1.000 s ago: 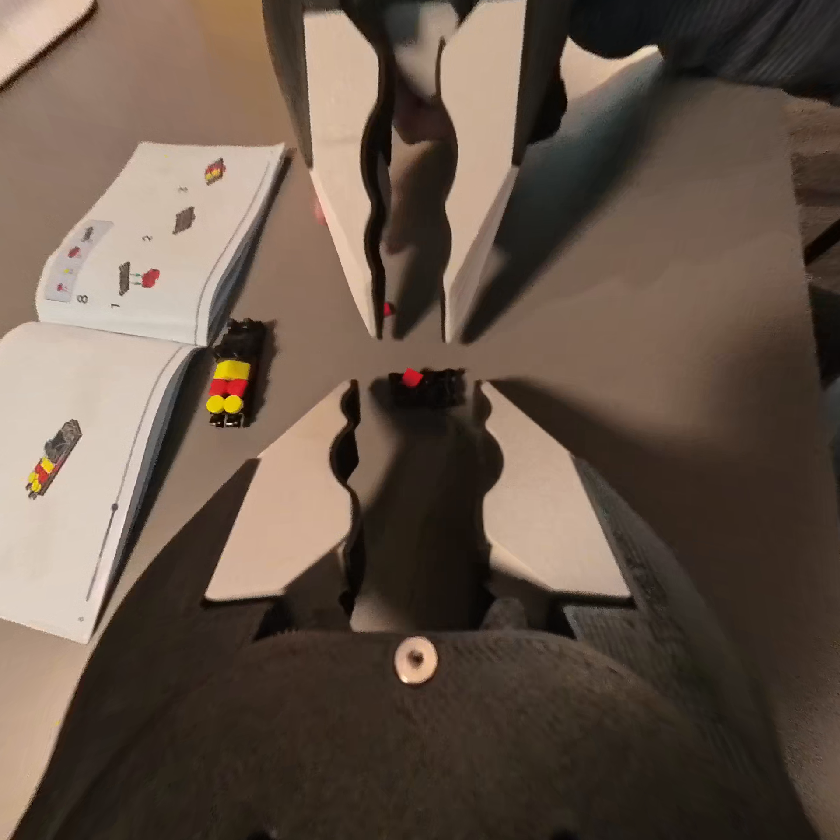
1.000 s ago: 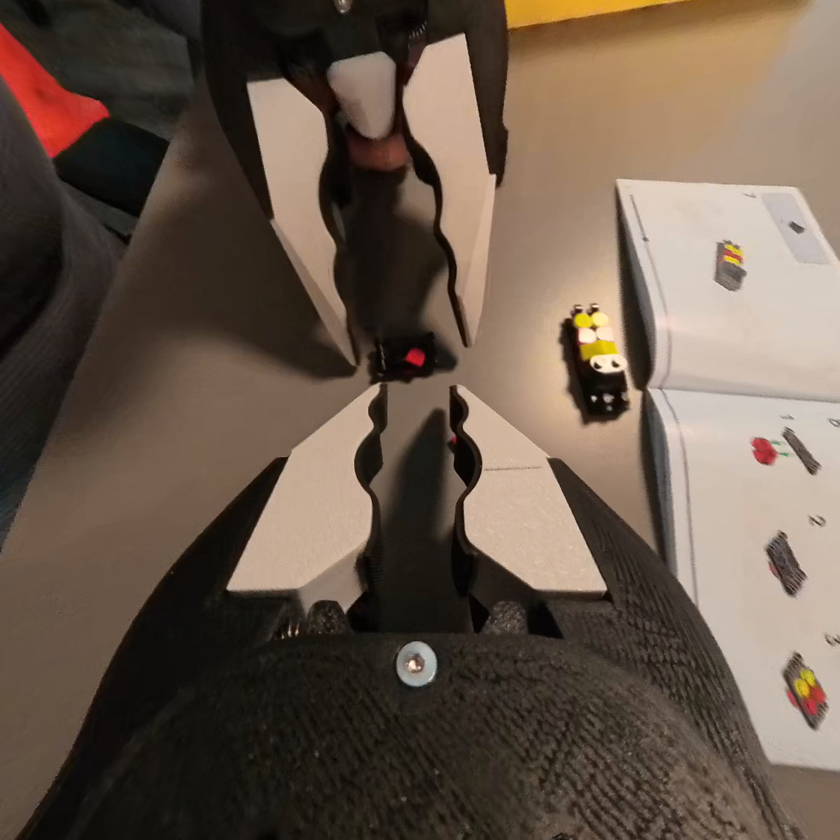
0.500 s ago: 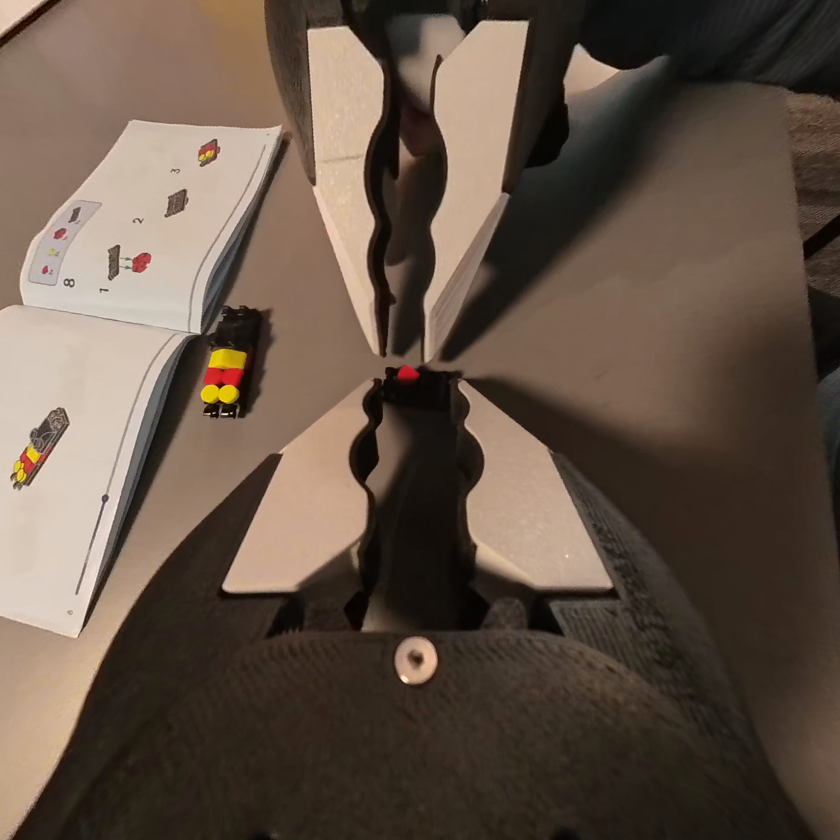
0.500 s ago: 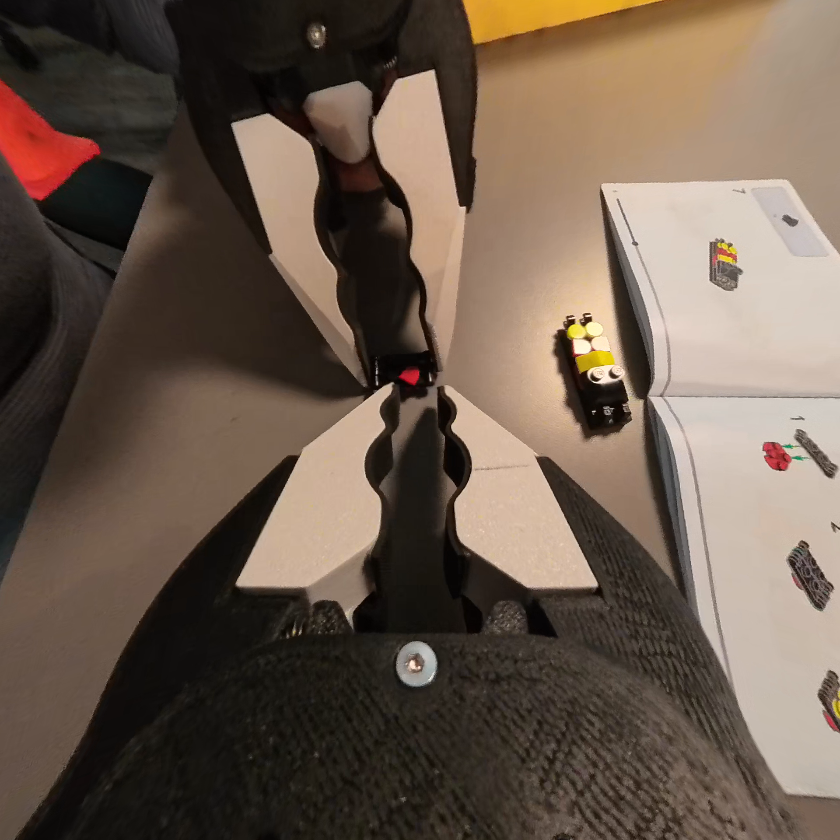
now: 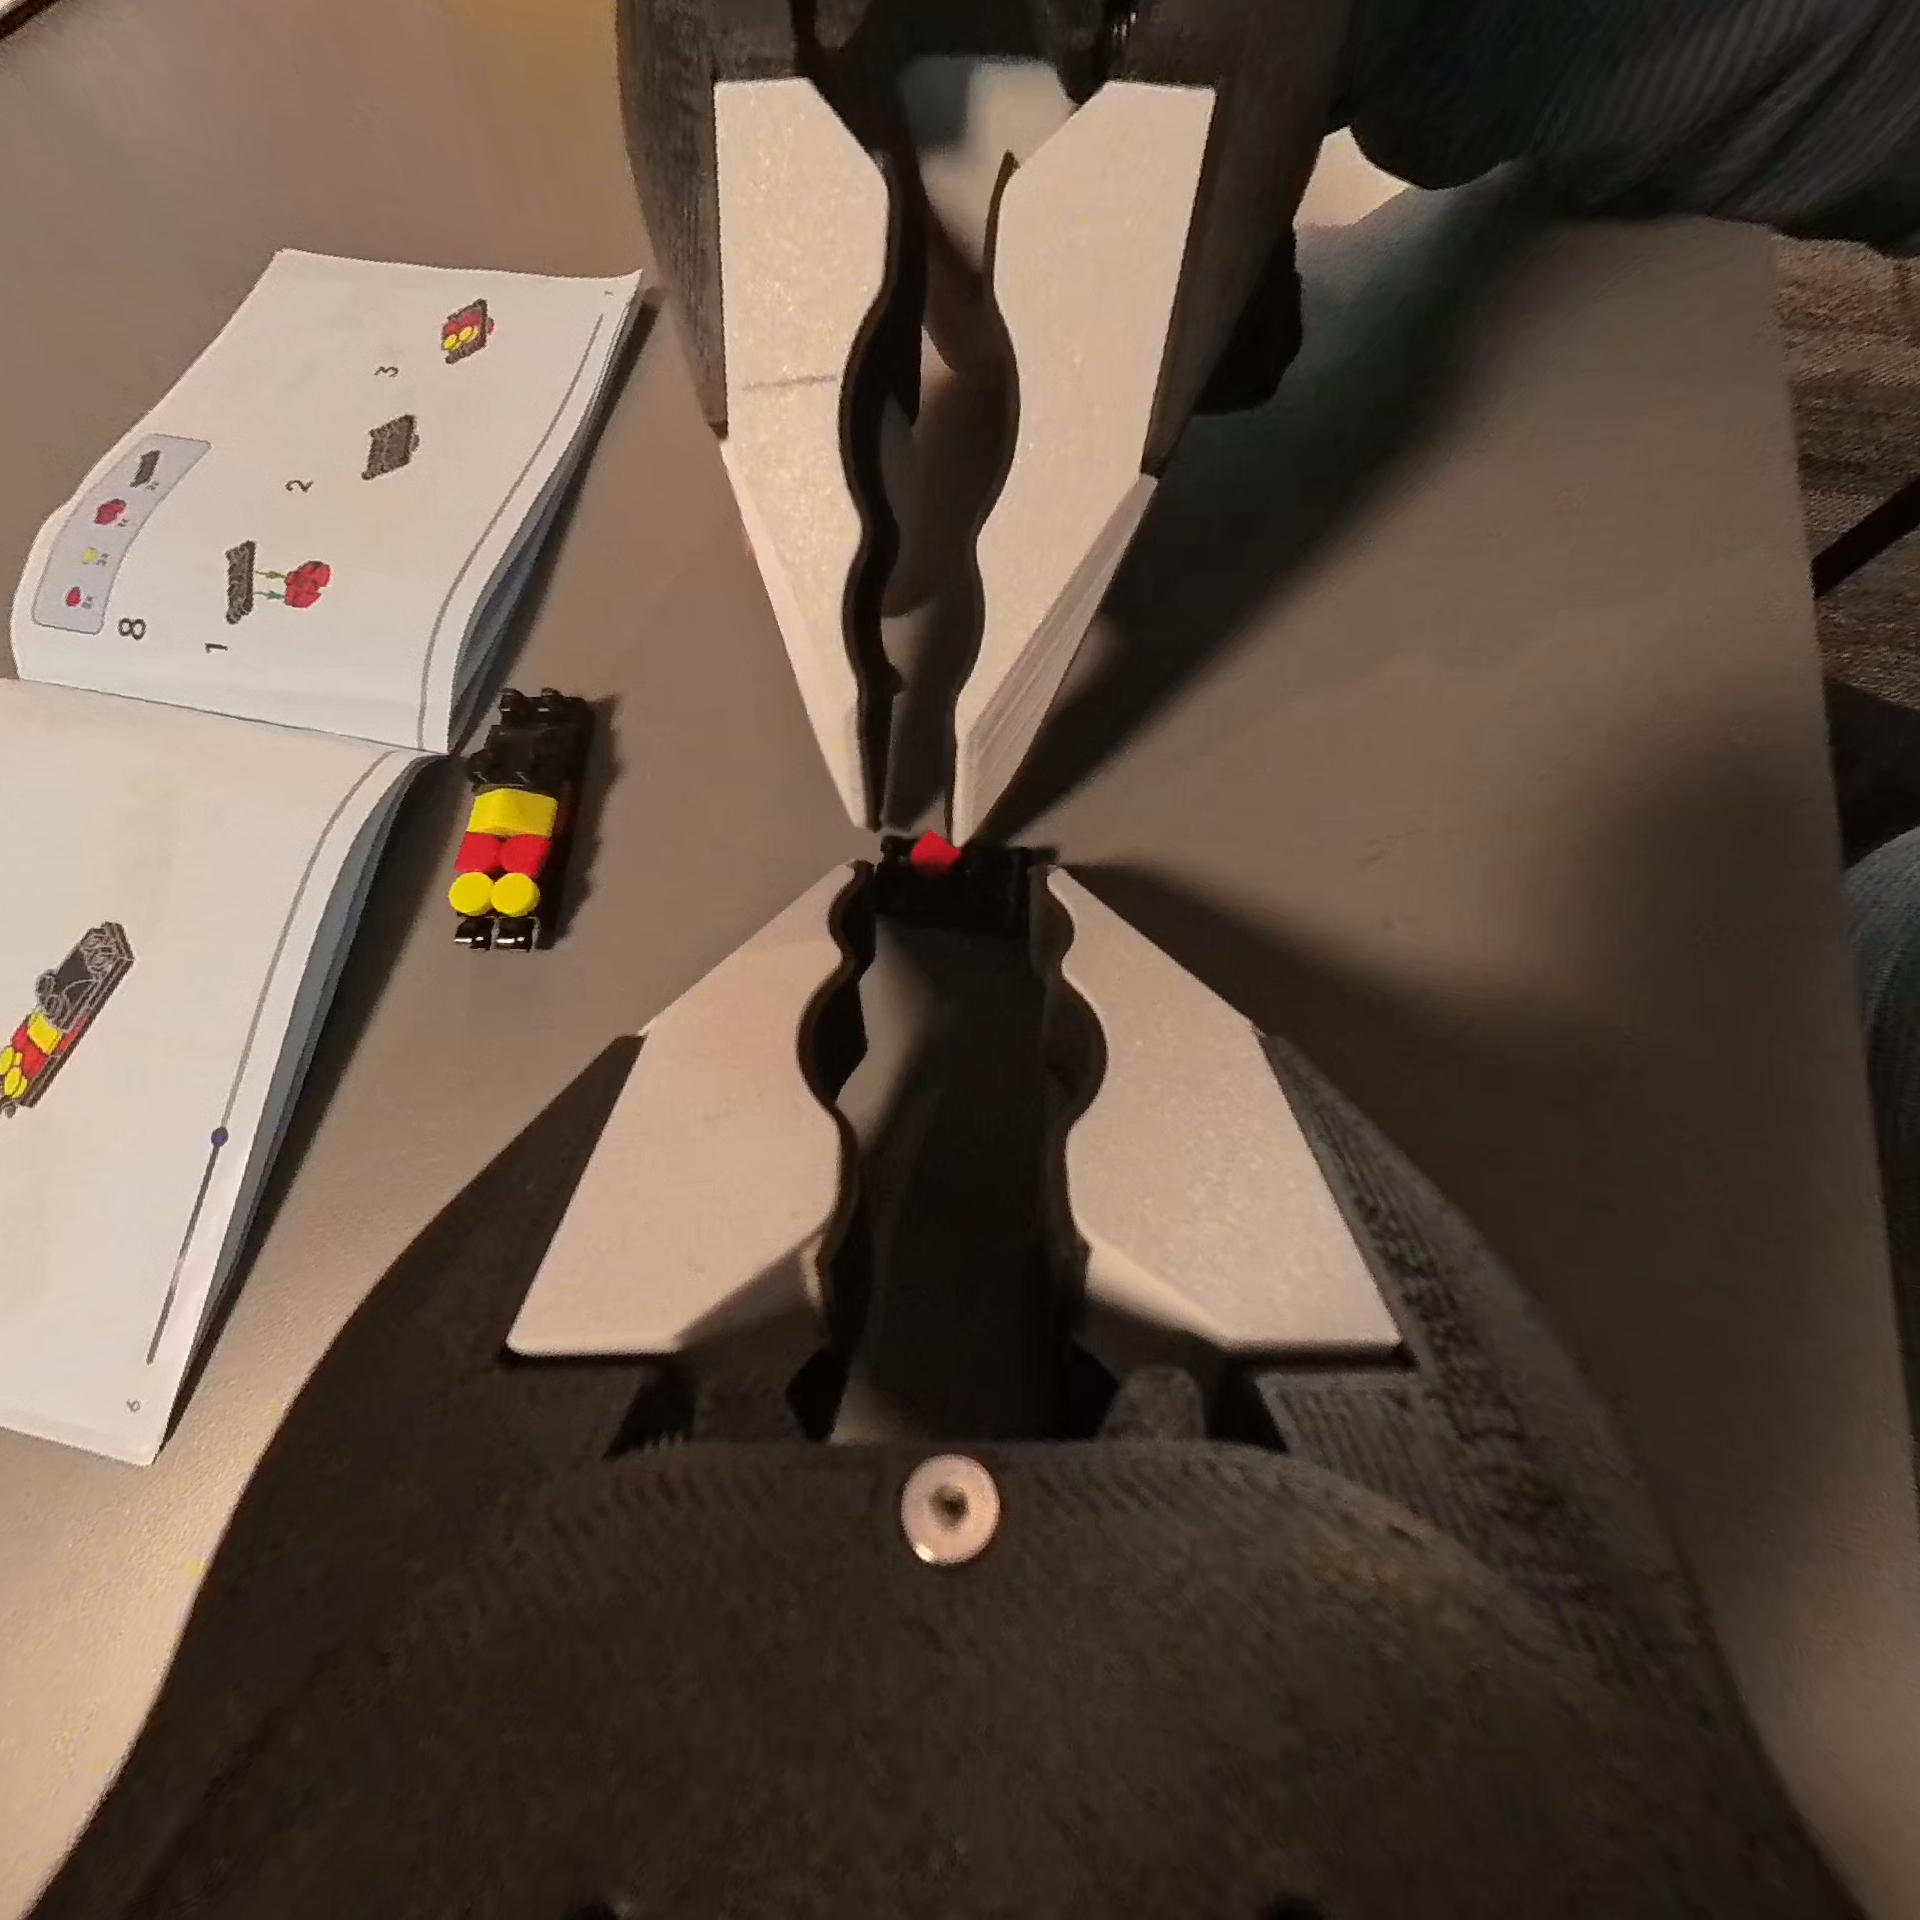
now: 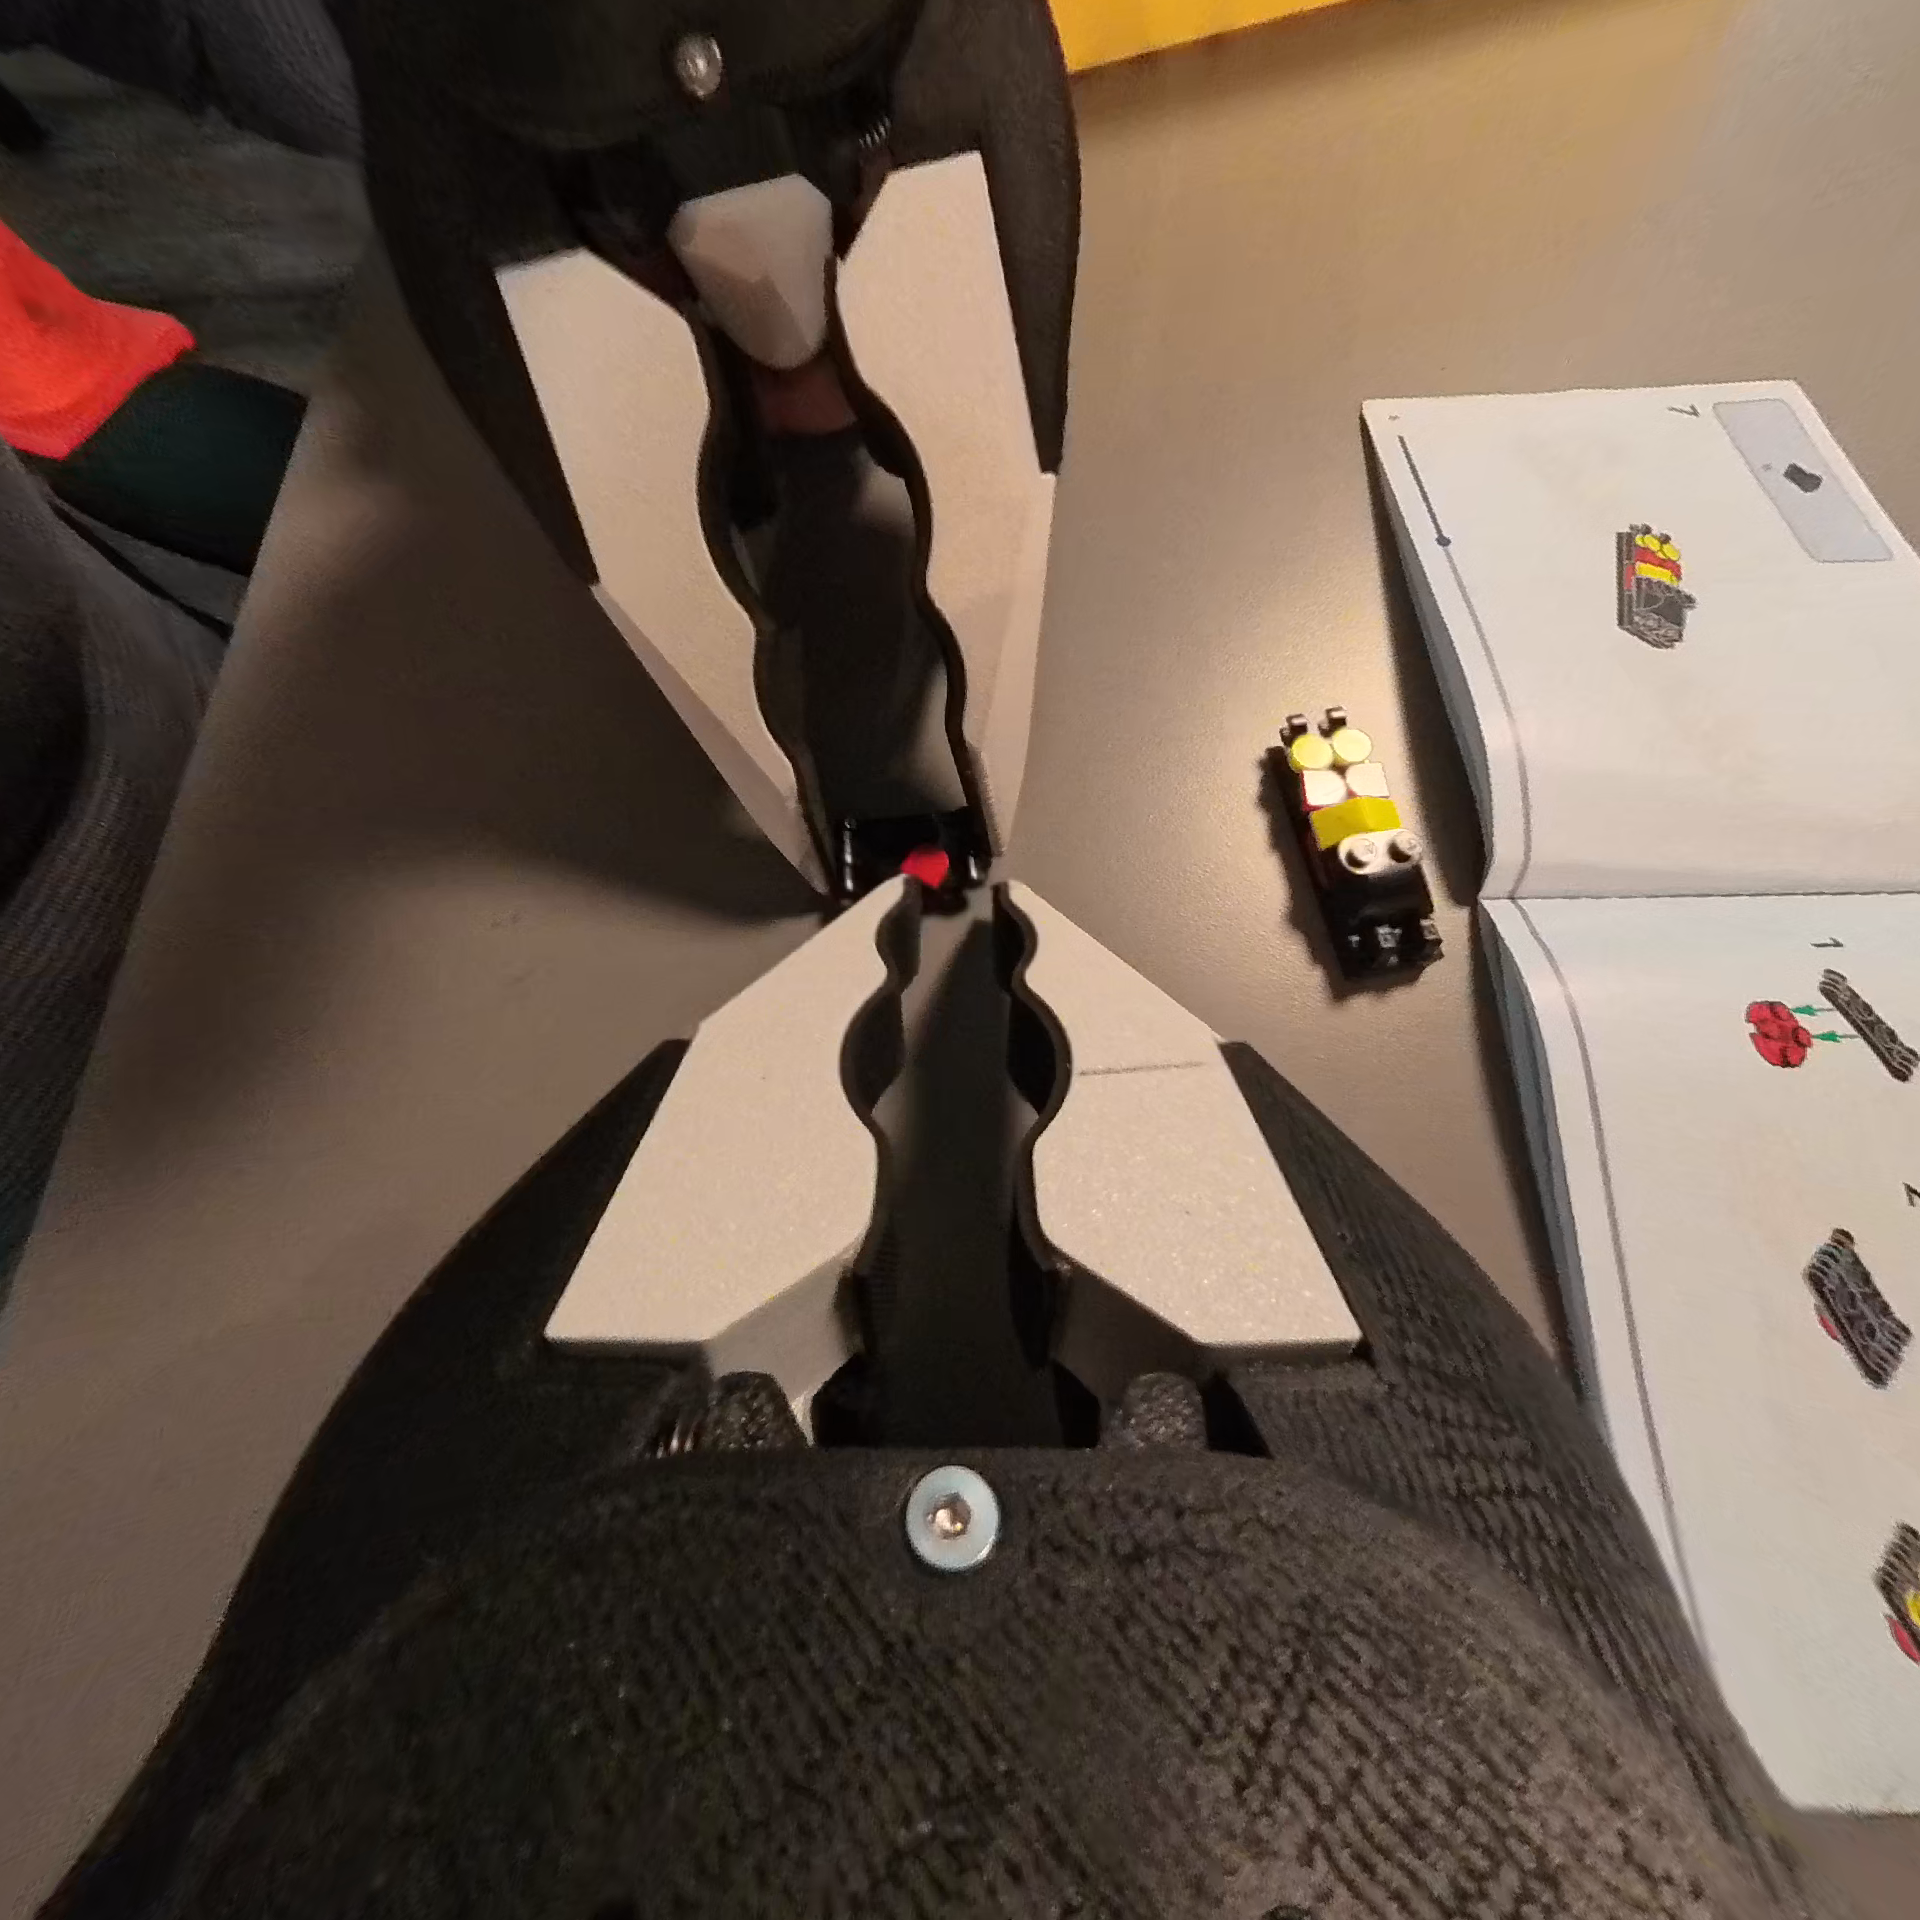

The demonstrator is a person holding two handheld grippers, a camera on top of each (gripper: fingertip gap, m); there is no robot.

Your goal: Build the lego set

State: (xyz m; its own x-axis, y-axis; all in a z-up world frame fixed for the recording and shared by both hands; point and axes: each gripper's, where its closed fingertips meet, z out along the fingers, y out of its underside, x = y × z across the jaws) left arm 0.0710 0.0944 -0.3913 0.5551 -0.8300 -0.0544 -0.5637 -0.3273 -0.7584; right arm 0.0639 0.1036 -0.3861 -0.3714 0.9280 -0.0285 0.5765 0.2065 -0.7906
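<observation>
A small black lego plate [image 5: 987,899] with a red piece [image 5: 933,850] on top lies on the grey table. My left gripper [image 5: 951,883] is shut on the plate's two ends. My right gripper [image 5: 920,821] comes in from the far side. Its jaws are nearly together, with the tips on the red piece. In the right wrist view my right gripper [image 6: 951,891] touches the red piece [image 6: 925,864] on the plate [image 6: 883,831], which sits between the left gripper's [image 6: 909,847] tips. A finished black, red and yellow model [image 5: 509,831] lies beside the open booklet.
The open instruction booklet [image 5: 260,520] lies left of the grippers; in the right wrist view it [image 6: 1714,727] and the model [image 6: 1351,842] lie to the right. A person's sleeve [image 5: 1662,94] shows at the top right. The table edge [image 5: 1797,623] runs along the right. The tips of both grippers are at nearly the same place.
My left gripper has closed from wide open onto the black plate. My right gripper has narrowed its jaws and moved in until its tips meet the red piece.
</observation>
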